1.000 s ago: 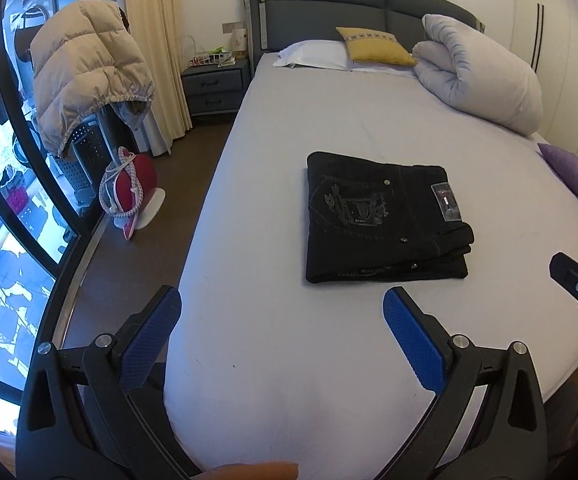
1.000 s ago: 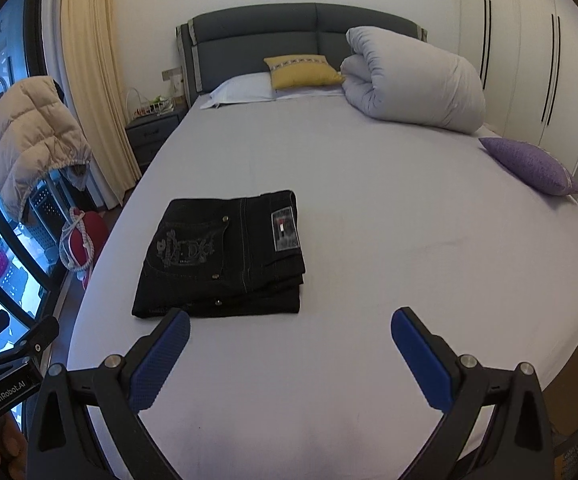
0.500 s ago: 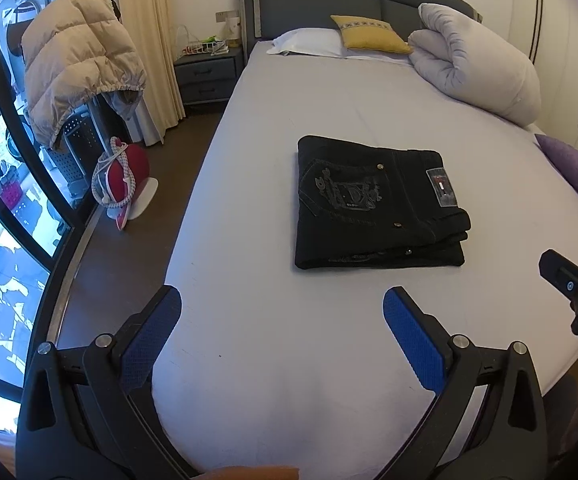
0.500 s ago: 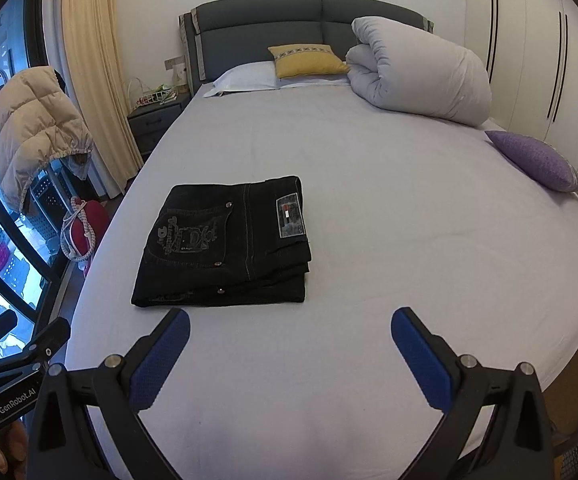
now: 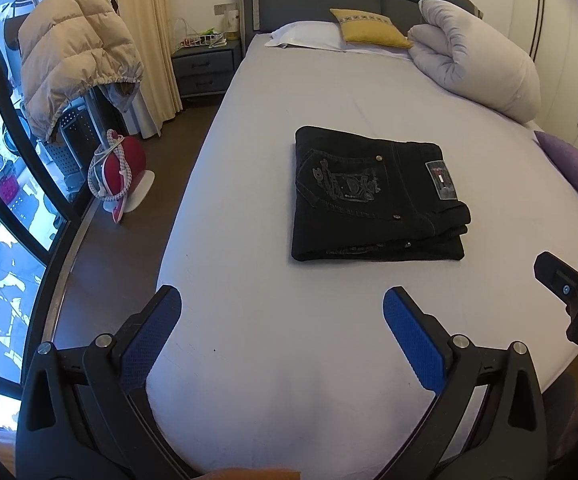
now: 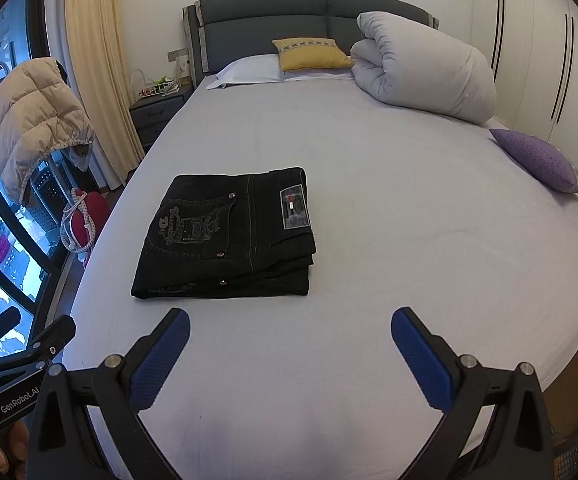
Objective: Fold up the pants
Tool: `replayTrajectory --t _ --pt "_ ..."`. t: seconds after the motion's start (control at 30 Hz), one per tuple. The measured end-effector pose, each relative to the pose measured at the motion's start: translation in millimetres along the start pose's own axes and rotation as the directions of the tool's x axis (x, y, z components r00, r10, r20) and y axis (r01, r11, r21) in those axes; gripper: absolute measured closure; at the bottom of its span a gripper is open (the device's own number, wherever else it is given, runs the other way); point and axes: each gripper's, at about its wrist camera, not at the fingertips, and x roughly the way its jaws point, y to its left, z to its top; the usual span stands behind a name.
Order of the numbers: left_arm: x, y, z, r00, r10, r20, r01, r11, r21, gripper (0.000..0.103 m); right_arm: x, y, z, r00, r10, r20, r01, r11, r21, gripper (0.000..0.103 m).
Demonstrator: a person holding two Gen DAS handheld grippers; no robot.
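Observation:
Black pants [image 5: 373, 196] lie folded in a flat rectangular stack on the bed's pale sheet [image 5: 289, 320], back pocket and label facing up. They also show in the right wrist view [image 6: 229, 232]. My left gripper [image 5: 281, 308] is open and empty, held above the sheet short of the stack's near edge. My right gripper [image 6: 289, 330] is open and empty, also short of the stack and a little to its right. The right gripper's tip shows at the right edge of the left wrist view [image 5: 569, 288].
A rolled white duvet [image 6: 425, 68], a yellow cushion [image 6: 309, 54] and a white pillow [image 6: 245, 74] lie at the head. A purple cushion [image 6: 537, 160] sits at the right edge. A nightstand [image 5: 205, 68], a hanging beige jacket [image 5: 73, 52] and a red item [image 5: 119, 168] stand left of the bed.
Both grippers have risen and tilted slightly, so the bed and the folded pants sit a little further off in view. Both stay open and empty. The pants have not moved.

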Motion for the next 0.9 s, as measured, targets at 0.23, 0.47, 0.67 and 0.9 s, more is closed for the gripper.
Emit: replayTrajectory --t 0.23,0.47,0.67,0.9 --pt "1.3 0.8 -0.4 1.0 -0.001 -0.002 0.001 1.0 -0.002 0.0 0.2 0.8 -0.7 1.0 0.0 -0.003 0.0 1.0 -0.002 0.0" --pt "3.2 1.1 -1.4 1.0 -0.005 -0.004 0.005 1.0 -0.004 0.0 0.8 0.6 -2.0 1.0 0.001 -0.008 -0.001 1.0 -0.006 0.0" --pt "3.8 1.0 -1.7 1.0 -0.006 -0.006 0.006 1.0 -0.004 0.0 1.3 0.9 -2.7 1.0 0.002 -0.011 -0.002 1.0 -0.006 0.0" --pt "5.4 -0.7 -1.9 1.0 -0.009 -0.008 0.009 1.0 -0.003 0.0 3.4 -0.3 -3.6 1.0 0.004 -0.015 -0.004 1.0 -0.009 0.0"
